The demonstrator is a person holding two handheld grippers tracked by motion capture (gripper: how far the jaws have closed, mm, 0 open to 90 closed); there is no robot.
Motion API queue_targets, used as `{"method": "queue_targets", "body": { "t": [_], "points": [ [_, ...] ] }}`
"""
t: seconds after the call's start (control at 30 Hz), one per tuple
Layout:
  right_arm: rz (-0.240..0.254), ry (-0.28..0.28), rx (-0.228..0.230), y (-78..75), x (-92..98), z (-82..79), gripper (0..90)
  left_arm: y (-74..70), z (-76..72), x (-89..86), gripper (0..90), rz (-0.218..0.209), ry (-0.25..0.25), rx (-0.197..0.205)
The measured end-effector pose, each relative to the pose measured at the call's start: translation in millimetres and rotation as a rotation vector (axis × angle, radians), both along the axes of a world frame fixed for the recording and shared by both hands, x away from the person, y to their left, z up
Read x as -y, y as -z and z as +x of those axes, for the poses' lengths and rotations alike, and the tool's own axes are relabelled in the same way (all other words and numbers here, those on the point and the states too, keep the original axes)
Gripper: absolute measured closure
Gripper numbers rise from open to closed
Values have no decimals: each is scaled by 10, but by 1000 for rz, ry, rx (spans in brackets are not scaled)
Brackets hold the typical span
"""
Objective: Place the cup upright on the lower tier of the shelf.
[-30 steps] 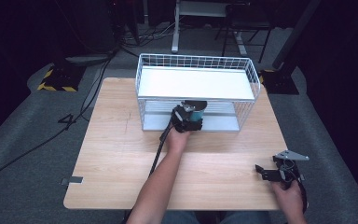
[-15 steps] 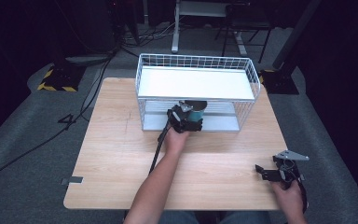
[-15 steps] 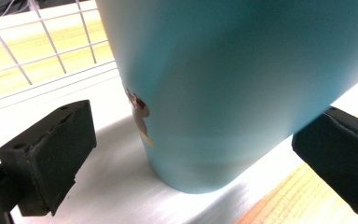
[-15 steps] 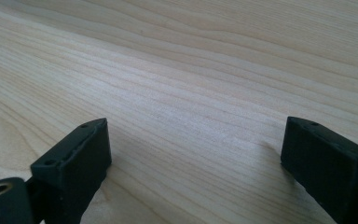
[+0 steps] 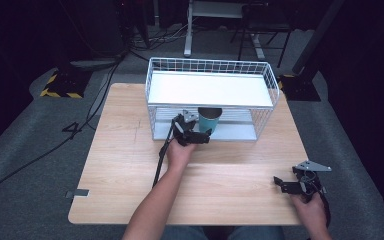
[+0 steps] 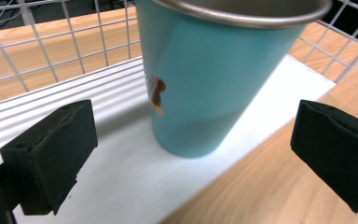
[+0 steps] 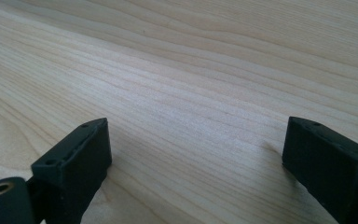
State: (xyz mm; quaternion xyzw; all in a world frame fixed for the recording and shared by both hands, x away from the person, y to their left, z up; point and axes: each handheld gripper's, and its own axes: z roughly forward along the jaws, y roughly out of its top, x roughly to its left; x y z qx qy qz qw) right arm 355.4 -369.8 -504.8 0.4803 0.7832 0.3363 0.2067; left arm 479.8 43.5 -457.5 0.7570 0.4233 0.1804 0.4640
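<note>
One wooden table (image 5: 130, 150) amid grey floor (image 5: 20, 165).

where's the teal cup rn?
High view: the teal cup stands upright on the lower shelf of the white wire rack, at its front edge, just ahead of the open left claw.

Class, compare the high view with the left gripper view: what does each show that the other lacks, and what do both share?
High view alone: the whole wire rack with its white upper shelf, the right claw open over the table, and both forearms. Left gripper view alone: the small printed figure on the teal cup and the claw's black pads standing apart from it. Both: the cup on the rack's lower shelf and the open left claw.
</note>
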Motion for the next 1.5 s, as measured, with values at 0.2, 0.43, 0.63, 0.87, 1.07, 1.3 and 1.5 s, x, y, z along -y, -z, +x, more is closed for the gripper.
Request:
{"method": "queue_targets", "body": {
  "t": [0.2, 0.43, 0.63, 0.87, 1.07, 1.3, 1.5],
  "points": [
    [1, 0, 0, 0, 0, 0, 84, -73, -191, -139, 12, 0, 16, 5],
    [-1, 0, 1, 1, 0, 0, 83, -158, -429, -345, 13, -21, 23, 17],
    [1, 0, 0, 1, 0, 0, 83, -220, -575, -518, 15, -43, 18, 22],
    [-1, 0, 1, 1, 1, 0, 83, -283, -743, -678, 19, -73, 57, 31],
    [-1, 0, 0, 1, 0, 0, 83, -294, -888, -823, 23, -28, 65, 46],
    [0, 0, 0, 0, 0, 0, 83, -308, -1091, -989, 23, -47, 72, 45],
    [0, 0, 0, 0, -1, 0, 83, -339, -1263, -1135, 23, -56, 74, 44]
  ]
}}
